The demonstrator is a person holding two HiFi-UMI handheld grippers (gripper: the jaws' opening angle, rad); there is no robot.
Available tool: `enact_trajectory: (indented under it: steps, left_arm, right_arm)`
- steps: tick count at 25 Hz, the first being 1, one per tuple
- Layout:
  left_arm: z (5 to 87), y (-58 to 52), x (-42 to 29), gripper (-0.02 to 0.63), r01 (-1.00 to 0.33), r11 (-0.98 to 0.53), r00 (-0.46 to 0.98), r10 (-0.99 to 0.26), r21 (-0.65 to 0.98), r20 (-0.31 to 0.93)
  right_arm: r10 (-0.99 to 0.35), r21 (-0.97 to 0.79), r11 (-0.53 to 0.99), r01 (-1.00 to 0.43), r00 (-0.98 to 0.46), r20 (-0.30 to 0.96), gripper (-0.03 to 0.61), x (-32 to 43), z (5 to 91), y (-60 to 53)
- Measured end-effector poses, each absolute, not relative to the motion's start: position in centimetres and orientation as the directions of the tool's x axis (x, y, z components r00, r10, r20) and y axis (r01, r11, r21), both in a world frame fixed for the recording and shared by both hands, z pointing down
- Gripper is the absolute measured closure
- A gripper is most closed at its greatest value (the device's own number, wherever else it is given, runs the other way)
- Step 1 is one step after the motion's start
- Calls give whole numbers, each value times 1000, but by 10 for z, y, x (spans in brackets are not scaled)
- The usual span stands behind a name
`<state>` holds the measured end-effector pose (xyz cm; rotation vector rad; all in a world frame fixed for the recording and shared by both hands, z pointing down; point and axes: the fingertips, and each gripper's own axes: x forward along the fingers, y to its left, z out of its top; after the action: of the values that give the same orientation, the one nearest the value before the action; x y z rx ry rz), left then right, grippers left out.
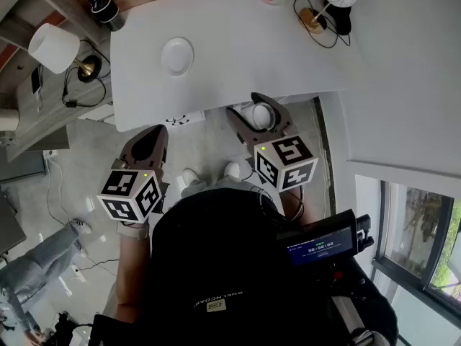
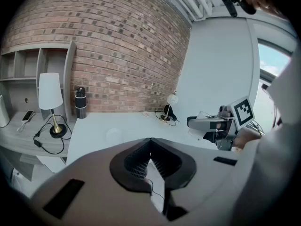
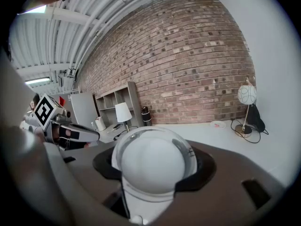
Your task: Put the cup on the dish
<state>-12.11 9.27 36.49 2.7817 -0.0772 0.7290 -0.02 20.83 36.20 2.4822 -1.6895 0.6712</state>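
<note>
Clamping the cup [image 3: 151, 166] around its wall, my right tongs [image 1: 260, 112] are holding it short of the dish [image 1: 177, 55]; my left tongs [image 2: 149, 164] are resting closed, empty (cup probably light, slick, breakable).

We hold the cup [image 1: 262, 116] between the jaws of our right gripper [image 1: 261, 103], at the white table's [image 1: 238, 42] near edge; the dish [image 1: 177, 55] lies ahead and left of those jaws, well apart; our left gripper [image 1: 150, 139], jaws together, hangs over the floor [image 1: 86, 157].
</note>
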Motion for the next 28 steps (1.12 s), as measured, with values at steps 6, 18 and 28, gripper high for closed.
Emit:
enact_trajectory:
  steps: [6,18,28]
  left_arm:
    - [366,92,-120,607,-116,-964,867,20,241,498]
    - [373,109,-114,607,-114,-965,857,25,236,515]
    - [372,129,-99,607,-127,-969,849,5,214,529]
  right_arm:
    - [-869,-171,-393,-904,304,391,311,-1,361,207]
    - [-869,-199,-400,-895,302,391,311,5,364,223]
    - [-887,-224,-373,-900,274,372,311,21,364,240]
